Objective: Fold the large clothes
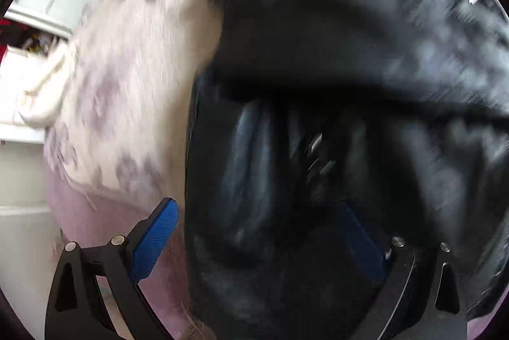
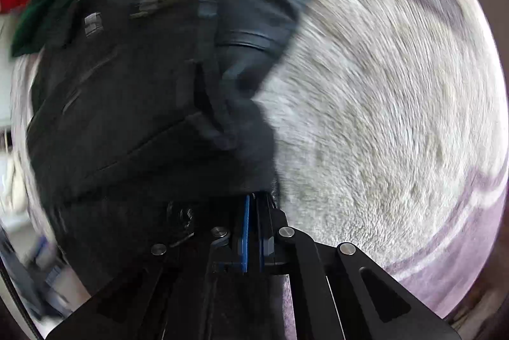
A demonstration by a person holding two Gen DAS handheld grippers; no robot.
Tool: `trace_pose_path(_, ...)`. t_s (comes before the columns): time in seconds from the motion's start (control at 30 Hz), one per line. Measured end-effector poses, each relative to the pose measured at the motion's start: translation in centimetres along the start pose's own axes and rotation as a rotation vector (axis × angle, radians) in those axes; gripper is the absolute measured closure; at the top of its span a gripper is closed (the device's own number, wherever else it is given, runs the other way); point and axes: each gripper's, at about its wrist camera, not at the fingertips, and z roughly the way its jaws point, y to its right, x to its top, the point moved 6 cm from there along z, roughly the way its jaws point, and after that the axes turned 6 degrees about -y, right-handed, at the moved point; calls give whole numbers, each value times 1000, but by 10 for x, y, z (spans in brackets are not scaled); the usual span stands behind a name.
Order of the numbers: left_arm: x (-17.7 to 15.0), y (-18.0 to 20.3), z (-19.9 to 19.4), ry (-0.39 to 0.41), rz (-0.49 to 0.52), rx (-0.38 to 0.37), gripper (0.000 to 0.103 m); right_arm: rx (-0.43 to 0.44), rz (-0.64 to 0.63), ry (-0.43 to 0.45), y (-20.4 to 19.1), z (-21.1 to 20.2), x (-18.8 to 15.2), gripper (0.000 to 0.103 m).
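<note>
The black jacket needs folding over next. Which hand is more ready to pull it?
Probably the right. The right gripper is shut on an edge of the black jacket. The left gripper is open, jacket between its fingers, nothing pinched.

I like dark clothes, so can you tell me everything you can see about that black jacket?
The black jacket looks like a big, dark garment of smooth, slightly shiny fabric with stitched seams and a few small pale tags. It lies crumpled and bunched on a fluffy white-and-lilac blanket. The right hand-held gripper is shut on a fold at its edge. The left hand-held gripper is open, with jacket cloth lying between its blue pads. Both pictures are blurry, so small details stay unclear.
</note>
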Motion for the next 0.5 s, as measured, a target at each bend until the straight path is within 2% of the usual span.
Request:
trace_pose_path(0.07, -9, -28, 0, -6, -55, -30, 0, 7, -25, -13, -4, -7, -4, 100)
trace_pose_path(0.1, -13, -39, -2, -3, -76, -41, 0, 7, -36, -25, -4, -15, -11, 96)
trace_pose_path(0.13, -19, -54, -3, -2, -102, -53, 0, 2, -46, -45, -1, -20, -20, 84)
trace_pose_path(0.17, -27, -71, -1, -9, -130, -62, 0, 7, -54, -60, 2, -24, -30, 66)
trace_pose_path(0.2, -34, -81, 4, -24, -147, -66, 0, 13, -58, -74, 8, -27, -42, 56)
trace_pose_path(0.23, -41, -88, 11, -45, -159, -76, 0, 13, -59, -85, 15, -28, -54, 42)
trace_pose_path(0.3, -54, -95, 33, -108, -189, -129, 0, 12, -64, -128, 27, -19, -77, 39)
trace_pose_path(0.4, -58, -98, 50, -128, -241, -211, 3, 51, -28, -222, 40, 9, -105, 39)
trace_pose_path(0.43, -57, -99, 52, -131, -259, -237, 6, 83, -14, -259, 43, 21, -116, 39)
trace_pose_path(0.47, -55, -101, 53, -127, -275, -274, 16, 93, -9, -269, 45, 26, -122, 39)
trace_pose_path(0.5, -52, -102, 52, -111, -293, -361, 43, 109, -5, -271, 49, 30, -130, 39)
